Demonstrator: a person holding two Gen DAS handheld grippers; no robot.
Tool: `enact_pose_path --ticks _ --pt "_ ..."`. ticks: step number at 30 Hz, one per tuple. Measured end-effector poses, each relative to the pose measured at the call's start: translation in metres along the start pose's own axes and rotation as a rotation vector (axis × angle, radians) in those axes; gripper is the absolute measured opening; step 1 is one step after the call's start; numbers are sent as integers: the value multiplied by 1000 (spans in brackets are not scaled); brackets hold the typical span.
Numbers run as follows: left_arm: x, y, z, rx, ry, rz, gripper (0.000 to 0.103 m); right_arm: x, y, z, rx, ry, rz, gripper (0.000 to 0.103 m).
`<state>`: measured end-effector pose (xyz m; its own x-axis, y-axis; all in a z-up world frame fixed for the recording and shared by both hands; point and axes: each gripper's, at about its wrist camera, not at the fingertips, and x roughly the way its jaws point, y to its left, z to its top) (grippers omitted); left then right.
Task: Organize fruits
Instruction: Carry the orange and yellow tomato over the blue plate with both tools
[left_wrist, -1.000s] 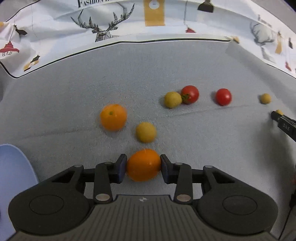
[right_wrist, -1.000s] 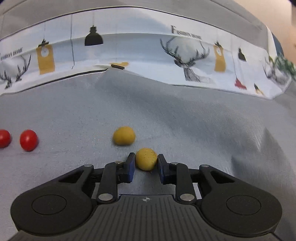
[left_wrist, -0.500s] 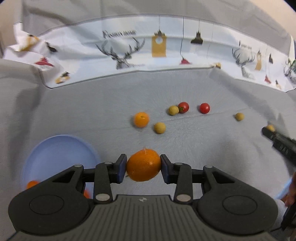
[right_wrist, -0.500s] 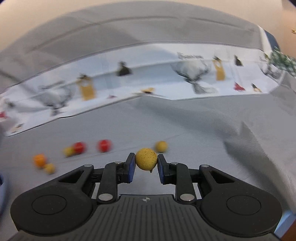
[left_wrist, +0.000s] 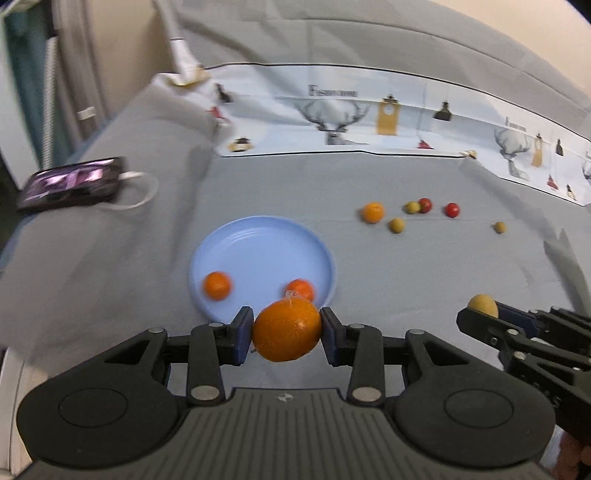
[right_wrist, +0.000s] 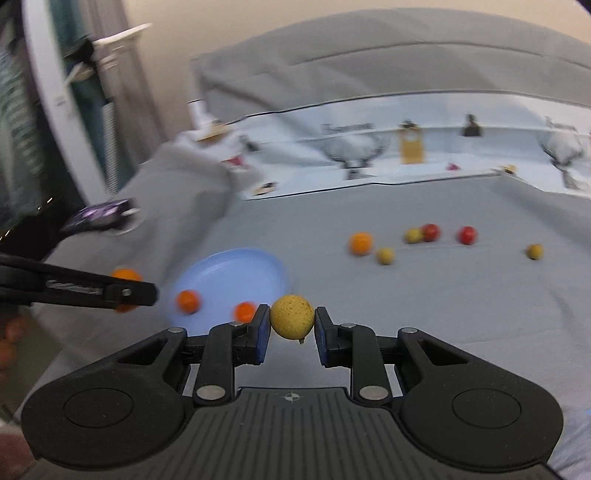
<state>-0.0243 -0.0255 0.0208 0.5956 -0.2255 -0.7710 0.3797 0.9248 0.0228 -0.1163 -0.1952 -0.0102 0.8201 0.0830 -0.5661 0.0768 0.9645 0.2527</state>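
My left gripper (left_wrist: 286, 330) is shut on an orange (left_wrist: 286, 334) and holds it in the air just in front of a blue plate (left_wrist: 258, 243). Two small oranges (left_wrist: 218, 285) lie in the plate. My right gripper (right_wrist: 291, 325) is shut on a small yellow fruit (right_wrist: 291, 320), lifted above the grey cloth to the right of the plate (right_wrist: 236, 269). It also shows in the left wrist view (left_wrist: 480, 310). An orange (left_wrist: 373, 212), three yellow fruits (left_wrist: 397, 224) and two red tomatoes (left_wrist: 451, 209) lie on the cloth farther back.
A phone (left_wrist: 72, 183) with a white cable lies on the raised left side. A white printed cloth (left_wrist: 369, 118) runs along the back. The left gripper's side (right_wrist: 77, 288) crosses the right wrist view at the left.
Both grippers have lifted and drawn back with their fruits, swinging left; the blue plate now lies just beyond the left gripper's orange.
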Motion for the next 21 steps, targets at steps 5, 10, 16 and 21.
enact_pose_path --ticks 5,10,16,21 --pt "-24 21 -26 -12 -31 20 43 -25 38 -7 -82 -19 21 27" --pt "-39 26 -36 -20 -64 3 43 -40 60 -16 -155 -37 15 27" --pt "-53 30 -42 -24 -99 -16 43 -51 68 -17 -171 -63 -7 27" --pt "-56 31 -43 -34 -105 -17 43 -52 73 -18 -191 -67 -12 27"
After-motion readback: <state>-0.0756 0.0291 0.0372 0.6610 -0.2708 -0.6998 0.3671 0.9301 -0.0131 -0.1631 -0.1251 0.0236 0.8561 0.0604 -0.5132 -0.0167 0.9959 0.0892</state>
